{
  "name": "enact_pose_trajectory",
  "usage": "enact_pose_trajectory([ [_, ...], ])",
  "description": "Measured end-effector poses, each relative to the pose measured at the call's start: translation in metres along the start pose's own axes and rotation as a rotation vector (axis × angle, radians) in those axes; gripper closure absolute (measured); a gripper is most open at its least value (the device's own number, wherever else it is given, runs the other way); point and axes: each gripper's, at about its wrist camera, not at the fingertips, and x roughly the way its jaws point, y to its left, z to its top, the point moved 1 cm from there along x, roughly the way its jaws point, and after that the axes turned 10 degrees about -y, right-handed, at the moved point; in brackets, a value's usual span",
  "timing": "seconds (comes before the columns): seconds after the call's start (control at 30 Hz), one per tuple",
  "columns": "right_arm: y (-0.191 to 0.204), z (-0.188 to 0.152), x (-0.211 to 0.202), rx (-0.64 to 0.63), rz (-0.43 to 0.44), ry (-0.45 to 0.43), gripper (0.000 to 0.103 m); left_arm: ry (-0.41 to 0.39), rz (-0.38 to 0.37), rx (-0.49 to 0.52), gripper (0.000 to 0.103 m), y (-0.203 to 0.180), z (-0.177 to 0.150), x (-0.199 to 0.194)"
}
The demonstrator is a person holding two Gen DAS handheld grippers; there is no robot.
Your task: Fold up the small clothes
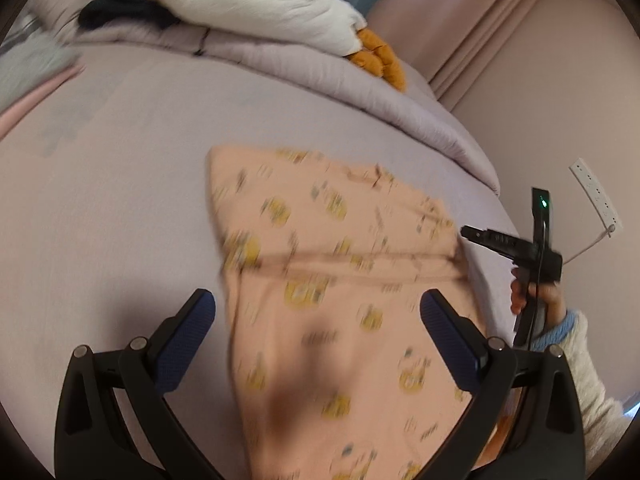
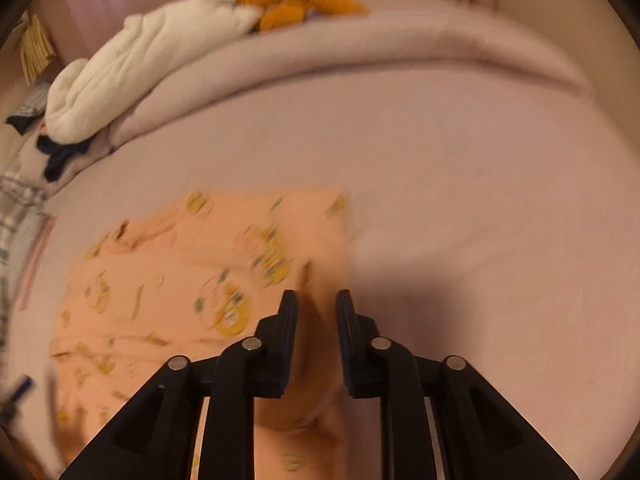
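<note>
A small peach garment with yellow cartoon prints lies on the lilac bed sheet, partly folded with a crease across its middle. My left gripper is wide open above its near part, holding nothing. My right gripper shows in the left wrist view at the garment's right edge. In the right wrist view the garment lies left and below, and my right gripper has its jaws a little apart over the garment's right edge, with cloth seen in the gap; whether it grips is unclear.
A rolled lilac duvet lies along the far side of the bed, with a white padded jacket, an orange garment and dark clothes on it. A wall socket strip is at the right.
</note>
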Motion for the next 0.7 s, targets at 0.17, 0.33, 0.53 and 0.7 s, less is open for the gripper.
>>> enact_pose_trajectory([
  [0.17, 0.008, 0.001, -0.011, -0.041, 0.191, -0.035, 0.081, 0.018, -0.039, 0.007, 0.008, -0.010, 0.019, 0.041],
  [0.33, 0.007, -0.025, 0.023, -0.067, 0.185, 0.100, 0.082, 0.116, 0.040, 0.064, 0.027, -0.009, 0.009, 0.092],
  [0.53, -0.028, -0.034, -0.001, -0.063, 0.091, 0.067, 0.080, 0.134, 0.086, 0.078, 0.032, 0.003, 0.002, 0.081],
  [0.7, -0.046, -0.067, -0.067, -0.062, 0.231, 0.050, 0.063, 0.116, 0.004, 0.050, 0.018, -0.003, -0.026, 0.021],
])
